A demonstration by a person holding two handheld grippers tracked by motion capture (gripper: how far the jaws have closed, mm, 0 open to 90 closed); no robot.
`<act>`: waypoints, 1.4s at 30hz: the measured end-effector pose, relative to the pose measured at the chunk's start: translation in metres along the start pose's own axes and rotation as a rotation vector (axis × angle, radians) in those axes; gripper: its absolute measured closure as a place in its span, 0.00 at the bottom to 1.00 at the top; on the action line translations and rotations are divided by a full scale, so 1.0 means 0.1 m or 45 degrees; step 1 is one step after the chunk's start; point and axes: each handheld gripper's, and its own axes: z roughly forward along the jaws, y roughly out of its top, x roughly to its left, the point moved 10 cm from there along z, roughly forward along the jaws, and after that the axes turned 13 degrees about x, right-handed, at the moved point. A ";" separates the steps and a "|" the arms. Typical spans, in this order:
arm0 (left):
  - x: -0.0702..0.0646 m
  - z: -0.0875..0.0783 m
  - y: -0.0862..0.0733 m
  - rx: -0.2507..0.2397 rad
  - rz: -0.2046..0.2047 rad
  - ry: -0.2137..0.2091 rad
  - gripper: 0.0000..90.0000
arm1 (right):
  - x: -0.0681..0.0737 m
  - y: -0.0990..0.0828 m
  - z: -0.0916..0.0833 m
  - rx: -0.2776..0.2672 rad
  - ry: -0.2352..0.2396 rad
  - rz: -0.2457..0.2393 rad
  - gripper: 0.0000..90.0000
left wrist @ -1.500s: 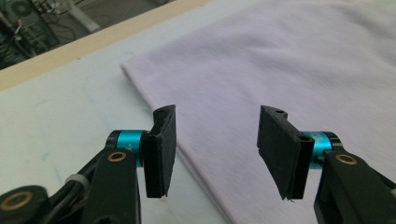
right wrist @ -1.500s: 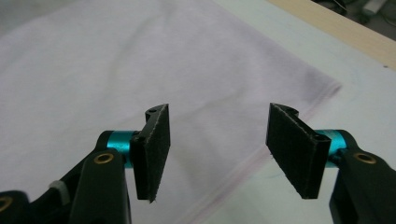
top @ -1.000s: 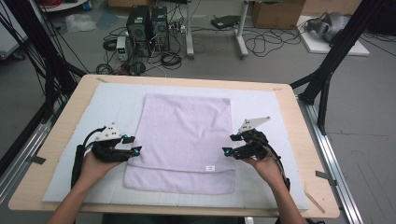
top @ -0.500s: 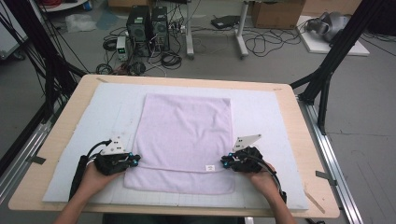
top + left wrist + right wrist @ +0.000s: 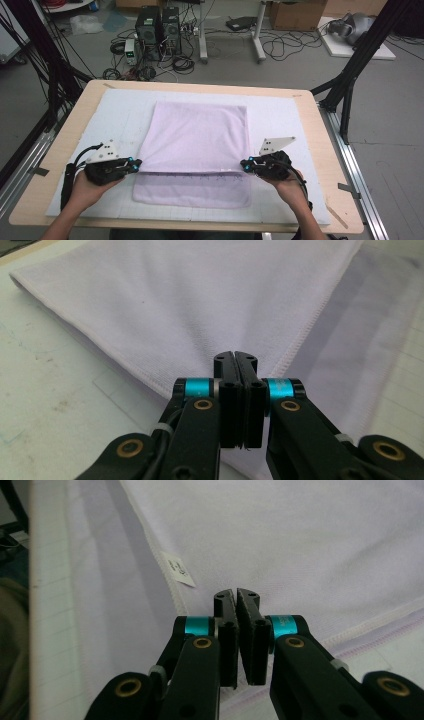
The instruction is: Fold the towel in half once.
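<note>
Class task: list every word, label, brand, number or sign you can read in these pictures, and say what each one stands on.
No text can be read here.
White tag sewn to the hem of the lilac towel: dark print, too small and blurred to read.
Computer towers on the floor behind the table: no legible marking.
</note>
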 end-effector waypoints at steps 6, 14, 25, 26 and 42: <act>-0.29 0.01 -0.28 0.043 0.013 -0.063 0.72 | 0.32 -0.24 0.04 0.048 0.064 -0.013 0.69; -0.35 0.36 -0.44 0.169 0.040 -0.088 0.77 | 0.46 -0.41 0.40 0.151 0.135 -0.066 0.64; -0.42 0.21 -0.42 0.099 0.057 -0.094 0.98 | 0.49 -0.42 0.31 0.121 0.172 -0.088 0.98; -0.44 0.17 -0.42 0.093 0.058 -0.095 0.98 | 0.51 -0.42 0.28 0.111 0.172 -0.093 0.98; 0.05 0.37 -0.18 0.009 -0.092 0.022 0.55 | -0.07 -0.29 0.25 -0.004 0.034 0.138 0.49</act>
